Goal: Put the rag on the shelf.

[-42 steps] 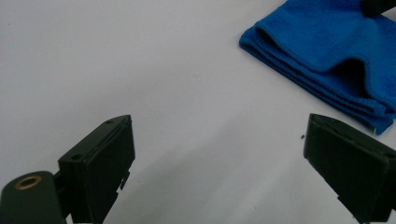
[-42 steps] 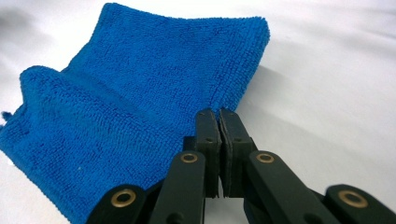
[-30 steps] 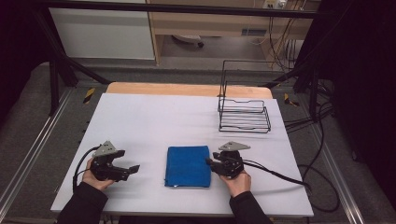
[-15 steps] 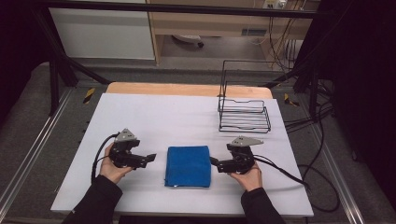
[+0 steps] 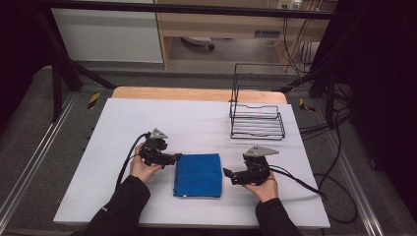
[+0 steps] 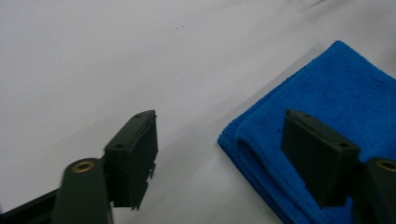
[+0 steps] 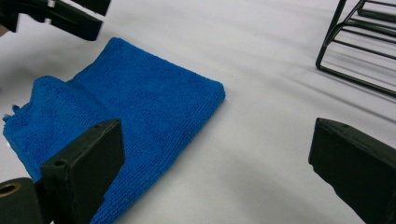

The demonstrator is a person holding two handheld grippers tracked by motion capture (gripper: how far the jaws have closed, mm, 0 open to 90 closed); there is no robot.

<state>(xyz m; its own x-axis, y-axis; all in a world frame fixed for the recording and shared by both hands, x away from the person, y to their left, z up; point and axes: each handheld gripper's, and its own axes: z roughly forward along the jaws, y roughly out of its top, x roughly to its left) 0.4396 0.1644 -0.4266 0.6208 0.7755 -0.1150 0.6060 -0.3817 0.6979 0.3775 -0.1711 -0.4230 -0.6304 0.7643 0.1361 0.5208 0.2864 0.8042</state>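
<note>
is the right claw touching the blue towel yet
Apart. In the high view the right claw stops just short of the blue towel, with a strip of white table between them; its jaws stand open and empty.

Lab: black frame rig (image 5: pixel 59 73), trailing cables (image 5: pixel 314 123), white-covered table (image 5: pixel 147 118).

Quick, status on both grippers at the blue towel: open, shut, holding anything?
Left gripper: open, jaws just been closing, at the folded blue towel's left edge, nothing gripped.
Right gripper: open, jaws just been opening, empty, beside the towel's right edge.
</note>
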